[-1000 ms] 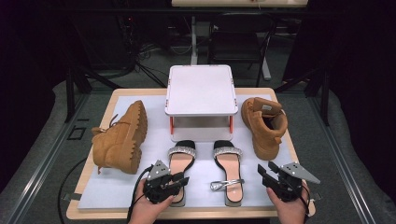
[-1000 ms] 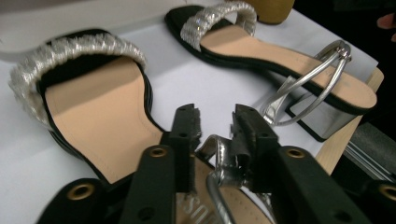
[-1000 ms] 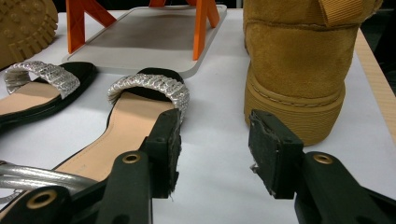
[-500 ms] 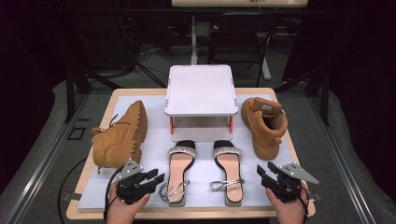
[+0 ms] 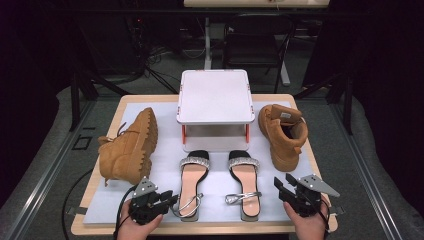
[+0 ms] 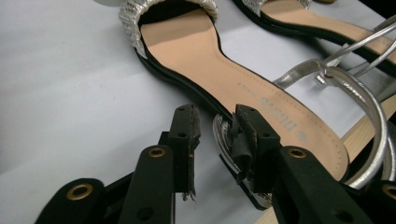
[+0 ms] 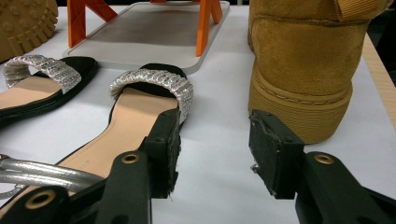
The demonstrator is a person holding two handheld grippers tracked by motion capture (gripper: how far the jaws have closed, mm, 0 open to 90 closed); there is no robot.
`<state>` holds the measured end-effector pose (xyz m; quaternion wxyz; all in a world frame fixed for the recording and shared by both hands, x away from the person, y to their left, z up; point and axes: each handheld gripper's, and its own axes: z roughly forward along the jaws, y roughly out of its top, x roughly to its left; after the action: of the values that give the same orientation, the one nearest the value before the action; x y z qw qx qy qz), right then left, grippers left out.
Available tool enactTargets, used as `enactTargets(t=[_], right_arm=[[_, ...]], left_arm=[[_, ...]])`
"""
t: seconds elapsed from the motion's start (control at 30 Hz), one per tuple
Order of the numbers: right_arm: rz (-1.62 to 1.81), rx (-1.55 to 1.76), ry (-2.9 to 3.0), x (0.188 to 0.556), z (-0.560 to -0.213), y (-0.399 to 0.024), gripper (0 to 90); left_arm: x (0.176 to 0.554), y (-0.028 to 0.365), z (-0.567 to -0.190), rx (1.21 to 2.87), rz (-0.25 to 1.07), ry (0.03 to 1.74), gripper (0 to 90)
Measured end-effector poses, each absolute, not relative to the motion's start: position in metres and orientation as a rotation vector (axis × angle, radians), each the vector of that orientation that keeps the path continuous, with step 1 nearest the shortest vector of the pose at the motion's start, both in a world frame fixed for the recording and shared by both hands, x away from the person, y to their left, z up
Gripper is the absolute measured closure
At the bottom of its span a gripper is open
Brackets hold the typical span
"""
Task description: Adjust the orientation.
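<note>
Landmark: white two-tier shoe rack (image 5: 214, 97) at the far middle of the table (image 5: 320, 165). Both tiers bare; nothing shelved so far, so by my reading the sorting has hardly begun.

Tan boot, left (image 5: 129, 147): lying on its side, left of the rack and slightly nearer the person. Untouched.

Tan boot, right (image 5: 282, 134): upright, just right of the rack. Untouched.

Right sandal (image 5: 245, 182): flat on the mat, directly in front of the rack, right of its mate.

Left sandal (image 5: 190, 185): also in front of the rack, toe toward it, silver ankle strap (image 6: 373, 121) loose at the heel end. This looks like the piece in hand.

Left gripper (image 6: 217, 128): at the sandal's heel, on the side away from the rack. Jaws have just been closing; one straddles the sole edge, a gap shows between them, no clamp yet.

Right gripper (image 7: 215, 149): in front of the rack toward the right boot, jaws apart over bare mat, grasping nothing.

Left to do, likely: grip, lift, shelve all four.
</note>
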<state>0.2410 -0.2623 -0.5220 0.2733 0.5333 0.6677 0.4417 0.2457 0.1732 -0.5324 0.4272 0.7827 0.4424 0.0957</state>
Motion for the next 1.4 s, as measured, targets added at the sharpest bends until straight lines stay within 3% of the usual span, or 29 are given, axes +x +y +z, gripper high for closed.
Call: enactTargets(t=[0.43, 1.4], right_arm=[[1.188, 1.43, 1.803, 0.241, -0.522, -0.262, 53.1], [1.198, 1.427, 1.807, 0.242, -0.522, -0.261, 52.9]], left_arm=[[0.245, 0.17, -0.537, 1.963, 0.206, 1.113, 83.6], [0.25, 0.188, -0.529, 1.936, 0.228, 1.163, 87.7]])
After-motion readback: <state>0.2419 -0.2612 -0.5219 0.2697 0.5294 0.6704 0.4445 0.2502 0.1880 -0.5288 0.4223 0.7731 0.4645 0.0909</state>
